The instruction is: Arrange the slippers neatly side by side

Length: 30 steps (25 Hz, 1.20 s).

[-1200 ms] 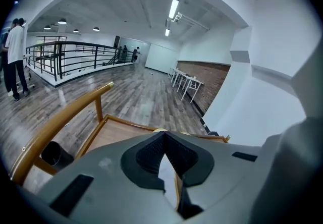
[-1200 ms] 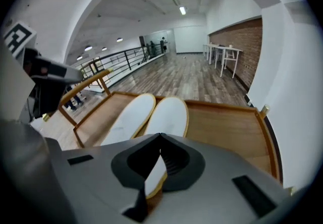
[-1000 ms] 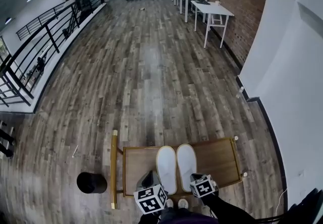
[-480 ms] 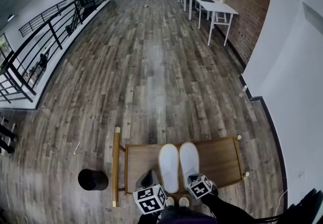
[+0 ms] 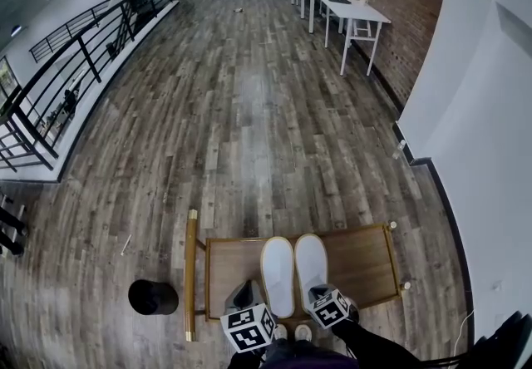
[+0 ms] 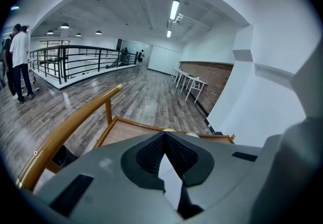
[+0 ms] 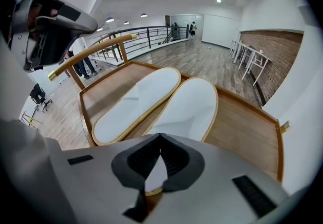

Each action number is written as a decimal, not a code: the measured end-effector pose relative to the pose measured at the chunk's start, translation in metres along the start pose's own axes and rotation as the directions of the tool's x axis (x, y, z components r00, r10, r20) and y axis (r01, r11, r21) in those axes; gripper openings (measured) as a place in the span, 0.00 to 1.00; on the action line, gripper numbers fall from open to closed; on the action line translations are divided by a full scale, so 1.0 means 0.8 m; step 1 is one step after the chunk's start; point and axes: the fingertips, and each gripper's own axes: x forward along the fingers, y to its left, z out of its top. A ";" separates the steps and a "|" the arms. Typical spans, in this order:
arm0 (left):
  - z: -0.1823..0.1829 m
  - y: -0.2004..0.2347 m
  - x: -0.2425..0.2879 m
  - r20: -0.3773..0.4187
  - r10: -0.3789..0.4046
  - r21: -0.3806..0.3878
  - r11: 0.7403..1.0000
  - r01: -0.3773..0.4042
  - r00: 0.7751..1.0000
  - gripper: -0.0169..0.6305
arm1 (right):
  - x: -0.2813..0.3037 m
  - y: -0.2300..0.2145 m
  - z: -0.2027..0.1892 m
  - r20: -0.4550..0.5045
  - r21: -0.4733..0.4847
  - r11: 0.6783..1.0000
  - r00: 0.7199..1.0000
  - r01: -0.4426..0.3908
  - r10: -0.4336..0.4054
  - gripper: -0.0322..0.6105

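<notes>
Head view, looking steeply down: nearest the wearer, 2 hand-held claws hung over the near edge of a low wooden desk (image 5: 366, 269) with a raised rim. The left claw (image 5: 247, 292) sat by the heel of the left-hand slipper (image 5: 278, 276). The right claw (image 5: 321, 296) sat at the heel of the right-hand slipper (image 5: 311, 268). Each claw's own view showed its jaws closed tip to tip with nothing pinched between them; white slipper showed only underneath.

The 2 white slippers, edged in gold, lay flat in the middle of the desk. Their toes pointed away, their long sides ran close together and their ends were roughly level.

The arranging looked all but finished, and the step in hand seemed to be a last check at the heels. The next move probably called for, at most, a light push with closed tips to square the heels. After that, both claws would need lifting clear without dragging a slipper.

Farther off, a wooden rail (image 5: 189, 276) stood at the desk's left end, with a black round object (image 5: 153, 297) on the plank floor (image 5: 249, 126) beside it. White tables (image 5: 349, 14) lined a distant brick wall (image 5: 391, 35).
</notes>
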 end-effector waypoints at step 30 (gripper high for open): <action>0.049 -0.127 0.000 0.163 -0.182 0.206 0.967 0.146 0.970 0.03 | -0.222 -0.033 0.176 0.605 0.399 0.916 0.762 -0.039 -0.231 0.05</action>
